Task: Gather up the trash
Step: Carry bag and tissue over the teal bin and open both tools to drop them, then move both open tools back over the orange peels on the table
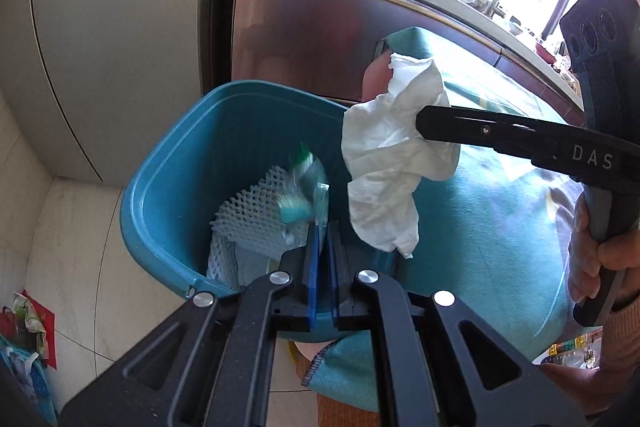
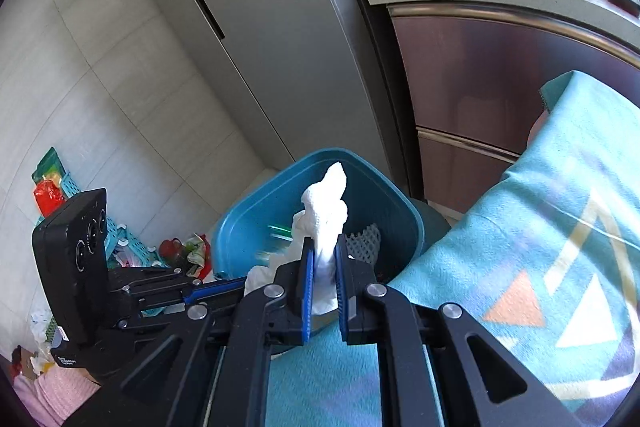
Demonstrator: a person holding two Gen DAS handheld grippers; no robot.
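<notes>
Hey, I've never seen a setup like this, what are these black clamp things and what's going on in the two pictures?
No robot here: a person holds a handheld tool with two-finger tongs in each hand, and each tool carries a camera looking along its fingers. One picture is from the left tool, the other from the right. The right tongs are shut on a crumpled white tissue above a blue trash bin. The left tongs are shut and hold nothing. The bin already contains white foam netting and a wrapper. A teal patterned cloth lies beside it.

A bin point(image 1: 168, 163) stands on the floor beside a cloth-covered table point(image 1: 492, 211), mesh padding point(image 1: 252, 207) in it.
</notes>
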